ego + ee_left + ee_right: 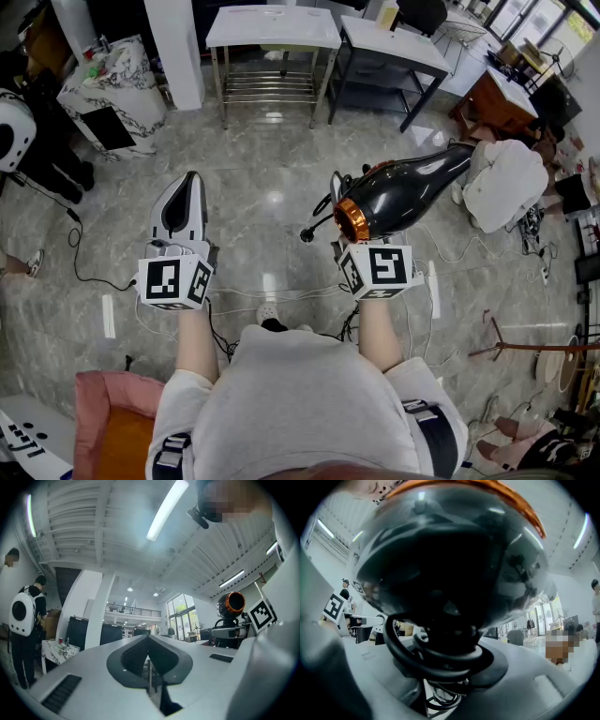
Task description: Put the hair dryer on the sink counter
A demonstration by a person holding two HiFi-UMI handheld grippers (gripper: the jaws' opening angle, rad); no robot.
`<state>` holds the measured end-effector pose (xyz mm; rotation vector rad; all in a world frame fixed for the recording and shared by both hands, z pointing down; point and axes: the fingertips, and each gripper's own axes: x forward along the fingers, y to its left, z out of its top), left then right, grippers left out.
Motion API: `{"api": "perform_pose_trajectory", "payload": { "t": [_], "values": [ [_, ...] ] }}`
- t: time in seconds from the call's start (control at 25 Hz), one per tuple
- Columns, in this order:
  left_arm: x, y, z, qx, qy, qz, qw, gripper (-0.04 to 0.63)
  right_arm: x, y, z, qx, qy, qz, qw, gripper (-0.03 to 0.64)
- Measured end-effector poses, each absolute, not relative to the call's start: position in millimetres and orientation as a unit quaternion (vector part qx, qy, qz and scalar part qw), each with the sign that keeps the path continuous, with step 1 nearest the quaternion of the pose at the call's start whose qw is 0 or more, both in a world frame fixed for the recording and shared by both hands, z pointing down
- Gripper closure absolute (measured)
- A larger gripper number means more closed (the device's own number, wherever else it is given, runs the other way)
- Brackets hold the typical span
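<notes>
The hair dryer [403, 192] is glossy black with an orange ring at its rear end, and a coiled black cord [322, 208] hangs off it. My right gripper [351, 228] is shut on it near the handle and holds it level above the floor, nozzle pointing to the far right. In the right gripper view the dryer's body [450, 564] fills the picture, with the cord coils [440, 651] between the jaws. My left gripper [190, 180] is held alongside to the left, shut and empty. The left gripper view shows its tips [149, 640] together, with the dryer [230, 603] at the right.
I stand on a grey polished floor strewn with cables and power strips [108, 317]. Ahead are a white table [272, 26], a dark-framed table [394, 42] and a marble-patterned counter [103, 84] at the far left. A white pillar [173, 47] stands between them. A person with a white backpack [23, 613] stands at the left.
</notes>
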<state>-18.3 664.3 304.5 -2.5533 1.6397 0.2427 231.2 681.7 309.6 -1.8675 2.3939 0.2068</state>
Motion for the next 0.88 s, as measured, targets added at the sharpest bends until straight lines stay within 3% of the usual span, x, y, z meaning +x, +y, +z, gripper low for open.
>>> {"api": "perform_pose_trajectory", "payload": {
  "t": [0.88],
  "values": [
    [-46.6, 629.4, 306.6, -0.837, 0.538, 0.085, 0.053, 0.588, 209.8, 648.4, 318.5, -0.623, 0.778, 0.065, 0.052, 0.401]
  ]
}}
